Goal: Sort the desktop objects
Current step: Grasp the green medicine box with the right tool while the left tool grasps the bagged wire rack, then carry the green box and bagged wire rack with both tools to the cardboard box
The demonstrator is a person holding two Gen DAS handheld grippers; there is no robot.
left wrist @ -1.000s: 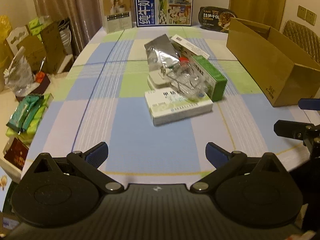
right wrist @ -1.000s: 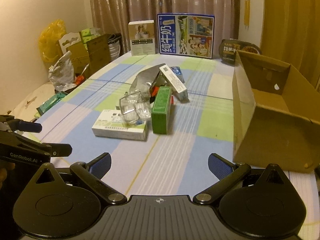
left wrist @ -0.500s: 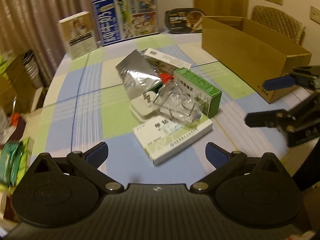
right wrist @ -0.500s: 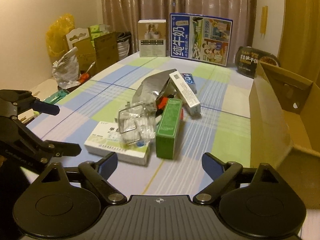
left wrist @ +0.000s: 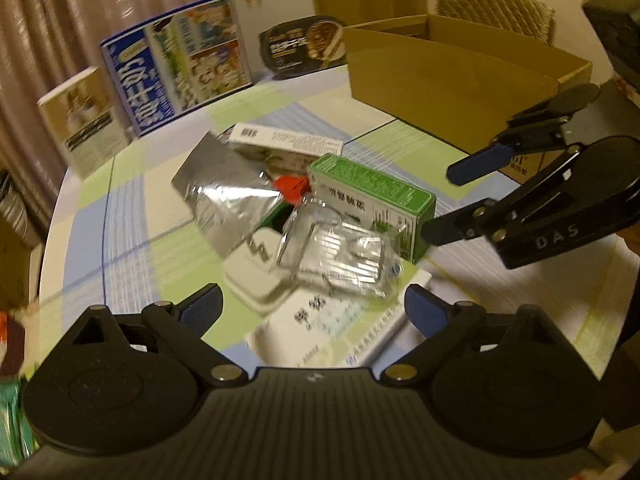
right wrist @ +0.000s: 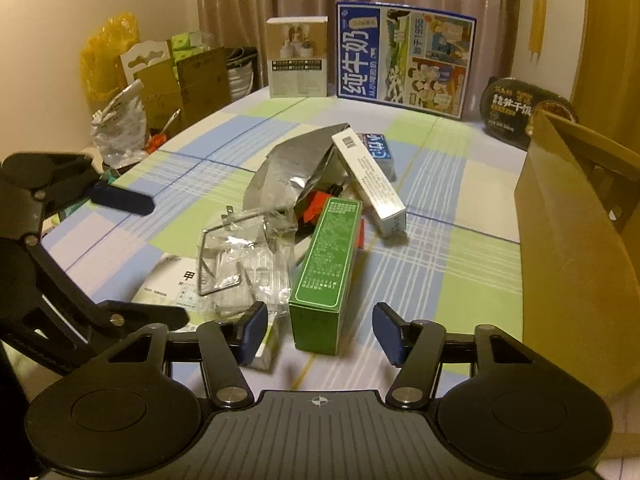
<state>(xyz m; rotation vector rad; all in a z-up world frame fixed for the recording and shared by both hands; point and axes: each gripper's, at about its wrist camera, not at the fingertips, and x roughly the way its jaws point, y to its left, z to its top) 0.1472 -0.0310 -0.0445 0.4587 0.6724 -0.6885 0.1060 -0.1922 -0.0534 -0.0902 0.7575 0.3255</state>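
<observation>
Left tongs (left wrist: pixel 312 306) spread wide, empty, low over the white box (left wrist: pixel 340 322) at the near end of the pile. Right tongs (right wrist: pixel 320 330) likewise apart, empty, straddling the near end of the green box (right wrist: pixel 326 268). Bare checked tabletop (right wrist: pixel 452 280) between green box and cardboard carton (right wrist: pixel 576 240). Carton standing open right of the green box, contents hidden.

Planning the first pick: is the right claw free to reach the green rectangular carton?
Probably yes: the right claw is open, the green rectangular carton lies directly ahead, its near end uncovered.
</observation>
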